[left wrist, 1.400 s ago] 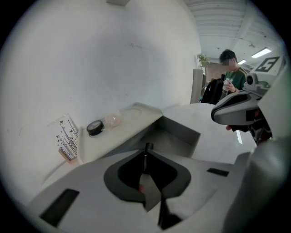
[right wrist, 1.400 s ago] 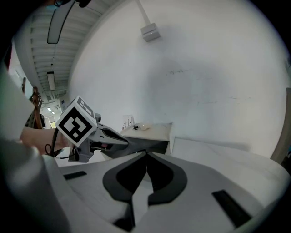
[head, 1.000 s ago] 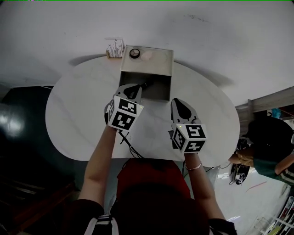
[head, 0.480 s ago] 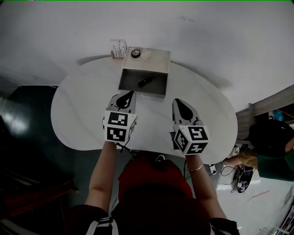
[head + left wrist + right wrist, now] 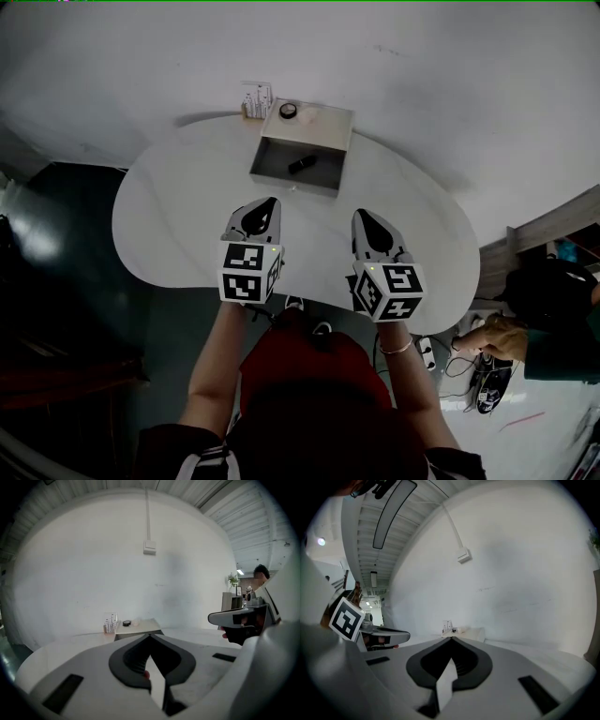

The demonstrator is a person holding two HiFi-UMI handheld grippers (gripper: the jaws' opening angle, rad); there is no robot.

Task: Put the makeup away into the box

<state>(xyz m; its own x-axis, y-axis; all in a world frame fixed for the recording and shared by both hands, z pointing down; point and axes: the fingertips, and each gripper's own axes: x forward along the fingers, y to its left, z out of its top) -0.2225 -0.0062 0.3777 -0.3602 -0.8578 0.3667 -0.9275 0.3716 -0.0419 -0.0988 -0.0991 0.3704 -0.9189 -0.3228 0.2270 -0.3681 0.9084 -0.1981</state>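
Both jaw pairs pressed together, empty: left claw (image 5: pixel 271 201), right claw (image 5: pixel 360 214), above counter (image 5: pixel 169 216), near edge. Dark makeup tube (image 5: pixel 301 165) lies inside box (image 5: pixel 291 181). Judgement: hold claws well apart from box; avoid nudging it.

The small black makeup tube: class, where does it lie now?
Head view: the small black makeup tube lies inside the open grey box, at the far side of the white oval table.

White table (image 5: pixel 178 220), grey box (image 5: pixel 296 181), seemingly black makeup (image 5: pixel 301 164)
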